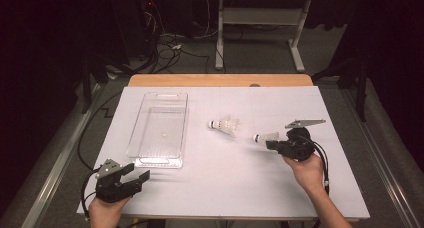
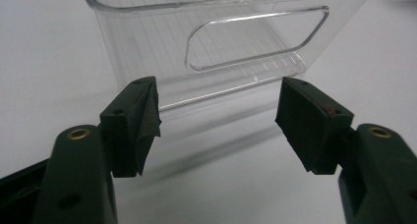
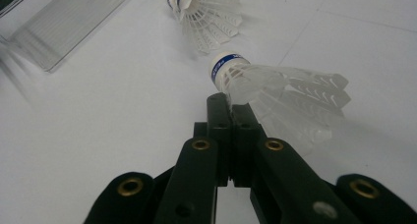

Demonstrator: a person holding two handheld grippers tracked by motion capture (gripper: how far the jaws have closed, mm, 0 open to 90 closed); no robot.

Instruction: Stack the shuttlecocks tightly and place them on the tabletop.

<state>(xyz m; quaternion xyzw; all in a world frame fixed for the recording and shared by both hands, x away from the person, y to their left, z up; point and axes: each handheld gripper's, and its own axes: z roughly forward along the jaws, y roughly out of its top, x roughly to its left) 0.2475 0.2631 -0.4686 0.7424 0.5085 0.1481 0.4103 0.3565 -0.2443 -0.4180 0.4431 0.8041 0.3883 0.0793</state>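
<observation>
The jaws of the right gripper (image 3: pixel 230 102) were pressed together on the feather skirt of the nearer shuttlecock (image 3: pixel 275 86), pinching a thin edge of it just behind the white cork; from the gripper's own camera the bite looked slight, so how much feather lay between the pads was hard to judge. The jaws of the left gripper (image 2: pixel 216 121) stood spread wide with nothing between them.

The white table (image 1: pixel 220 188) carried everything. On its left half lay the clear plastic bin (image 1: pixel 159 130), long side running near to far, and the left gripper (image 1: pixel 131 177) rested just short of its near end, pointing at the handle slot (image 2: pixel 255 37). On the right half, the right gripper (image 1: pixel 270 144) held the nearer shuttlecock (image 1: pixel 264 137) with the cork pointing left. The second shuttlecock (image 1: pixel 226 125) lay free on the table, a little farther and to the left of the held one, between it and the bin, apart from both.
</observation>
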